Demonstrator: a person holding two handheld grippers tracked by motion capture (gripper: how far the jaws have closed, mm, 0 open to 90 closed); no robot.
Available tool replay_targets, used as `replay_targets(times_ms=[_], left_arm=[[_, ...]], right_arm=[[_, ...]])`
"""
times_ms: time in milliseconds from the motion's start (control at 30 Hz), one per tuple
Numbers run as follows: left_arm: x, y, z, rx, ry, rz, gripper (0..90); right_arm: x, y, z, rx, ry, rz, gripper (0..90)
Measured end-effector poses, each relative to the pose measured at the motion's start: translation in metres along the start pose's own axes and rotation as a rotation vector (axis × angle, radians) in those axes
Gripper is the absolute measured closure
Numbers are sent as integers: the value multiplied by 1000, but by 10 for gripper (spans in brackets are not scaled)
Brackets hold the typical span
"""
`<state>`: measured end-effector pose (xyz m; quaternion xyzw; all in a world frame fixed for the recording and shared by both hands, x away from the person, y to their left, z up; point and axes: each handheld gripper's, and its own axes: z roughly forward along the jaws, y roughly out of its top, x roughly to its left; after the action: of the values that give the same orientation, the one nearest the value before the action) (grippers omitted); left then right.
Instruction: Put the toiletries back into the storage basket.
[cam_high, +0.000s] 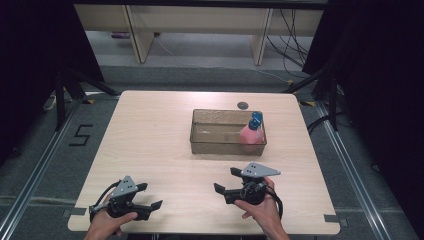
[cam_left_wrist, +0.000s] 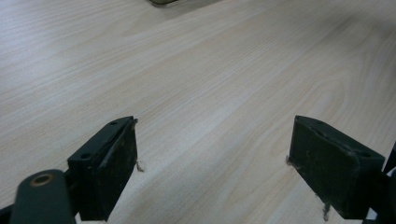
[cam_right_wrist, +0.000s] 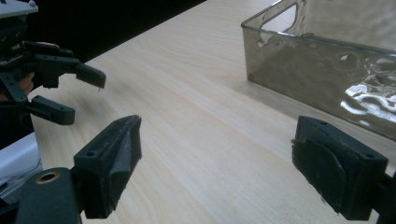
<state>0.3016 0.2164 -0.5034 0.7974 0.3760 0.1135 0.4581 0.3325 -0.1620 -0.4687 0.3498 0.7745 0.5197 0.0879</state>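
a pink bottle (cam_high: 250, 134) with a blue cap already stands in the clear bin (cam_high: 200, 131), centre-right of the high view — both the left gripper (cam_high: 151, 196) and the right gripper (cam_high: 225, 180) (jaws spread, empty) rest low in frame; placing looks done, little apparently left.

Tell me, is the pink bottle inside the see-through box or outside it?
Inside. The pink bottle stands in the right end of the see-through box.

Grey floor (cam_high: 45, 150) with rails; pale bench legs (cam_high: 137, 35); black curtains (cam_high: 30, 45)
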Motion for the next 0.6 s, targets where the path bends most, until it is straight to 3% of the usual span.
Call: replay_targets(times_ms=[33, 67, 100, 133, 200, 233, 300, 333, 367, 533, 567, 600], left_arm=[[0, 0, 0, 0, 0, 0, 148], [0, 0, 0, 0, 0, -1, 149], [0, 0, 0, 0, 0, 0, 148], [0, 0, 0, 5, 1, 5, 149], [0, 0, 0, 5, 0, 7, 148], [0, 0, 0, 5, 0, 8, 148], [0, 0, 0, 0, -1, 2, 148], [0, 0, 0, 4, 0, 5, 148], [0, 0, 0, 5, 0, 7, 148], [0, 0, 0, 7, 0, 7, 148], [0, 0, 0, 6, 0, 6, 148], [0, 0, 0, 5, 1, 6, 148]], right_arm=[[5, -1, -1, 13, 4, 57, 162], [0, -2, -1, 9, -2, -7, 161], [5, -3, -1, 17, 9, 49, 160], [1, -4, 1, 10, 6, -1, 160], [2, -6, 0, 19, 7, -12, 159], [5, -7, 0, 27, 15, 23, 159], [4, -8, 0, 25, 15, -5, 158], [7, -9, -1, 37, 12, 40, 158], [4, -9, -1, 31, 14, -4, 157], [7, -12, -4, 49, 10, 26, 157], [6, -13, -4, 45, 21, 7, 157], [8, -13, -6, 53, 4, 21, 157]])
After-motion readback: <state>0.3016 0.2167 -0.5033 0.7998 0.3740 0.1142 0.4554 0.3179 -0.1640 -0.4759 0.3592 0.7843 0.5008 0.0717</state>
